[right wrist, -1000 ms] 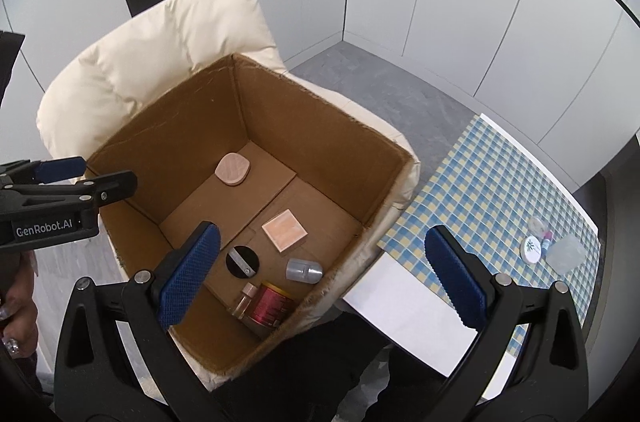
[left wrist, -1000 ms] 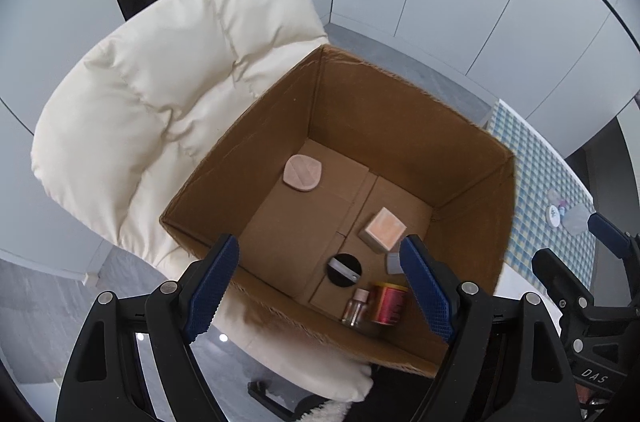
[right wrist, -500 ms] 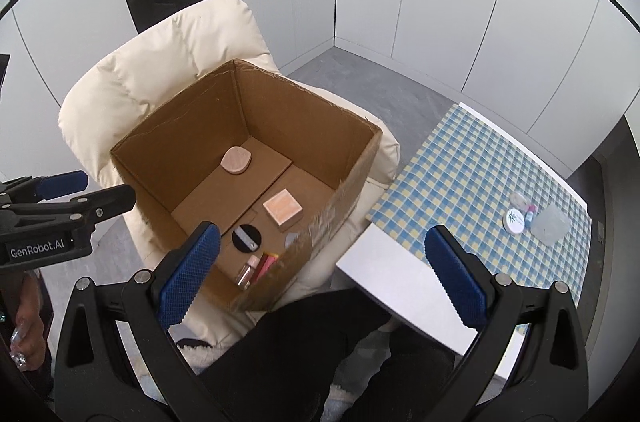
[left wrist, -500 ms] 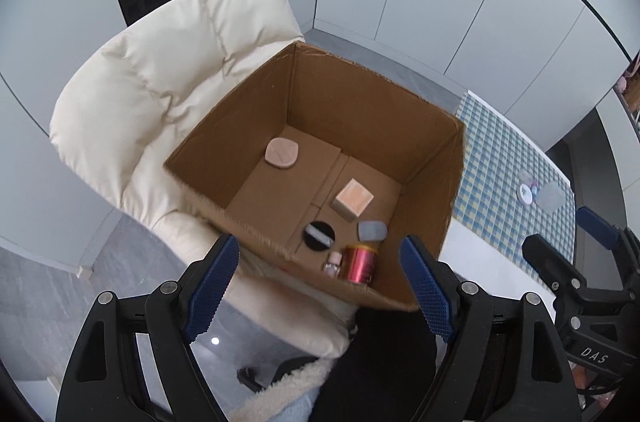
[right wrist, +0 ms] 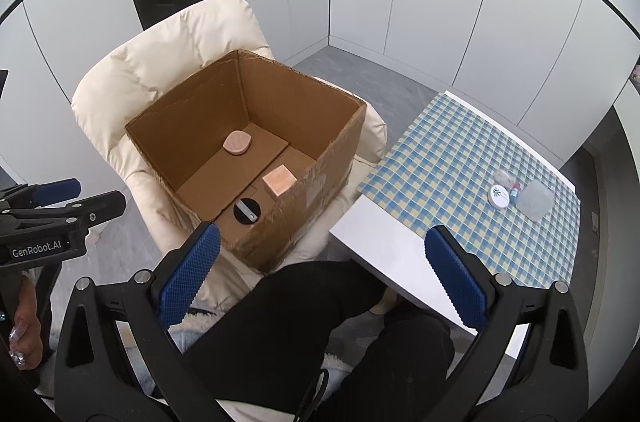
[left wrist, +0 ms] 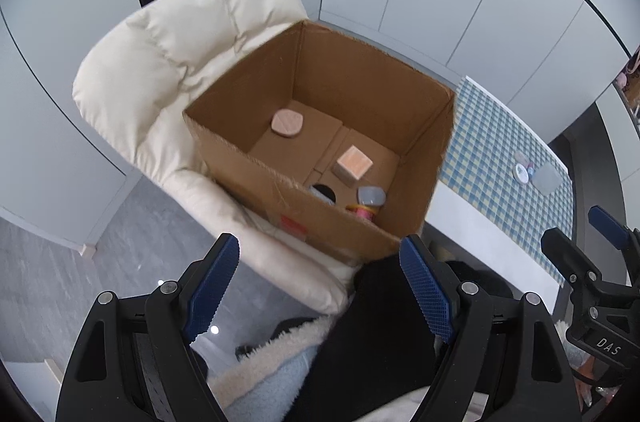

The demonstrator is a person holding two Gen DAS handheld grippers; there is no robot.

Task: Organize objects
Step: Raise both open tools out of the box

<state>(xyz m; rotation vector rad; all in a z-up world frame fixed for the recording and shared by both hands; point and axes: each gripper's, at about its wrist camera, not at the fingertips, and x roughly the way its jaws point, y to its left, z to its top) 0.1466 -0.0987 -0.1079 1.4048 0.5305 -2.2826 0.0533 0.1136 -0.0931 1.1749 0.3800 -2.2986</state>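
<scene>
Brown open-topped cardboard box (right wrist: 192,158) is sitting on the cream padded chair (right wrist: 132,86); left gripper (left wrist: 320,286) and right gripper (right wrist: 320,270) are both gaping wide, empty.

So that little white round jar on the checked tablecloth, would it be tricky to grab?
The white round jar looks low and flat-lidded, so it probably won't tip. Its smooth lid may be slippery. It is small and likely light, and the small bottle right beside it could get knocked.
</scene>
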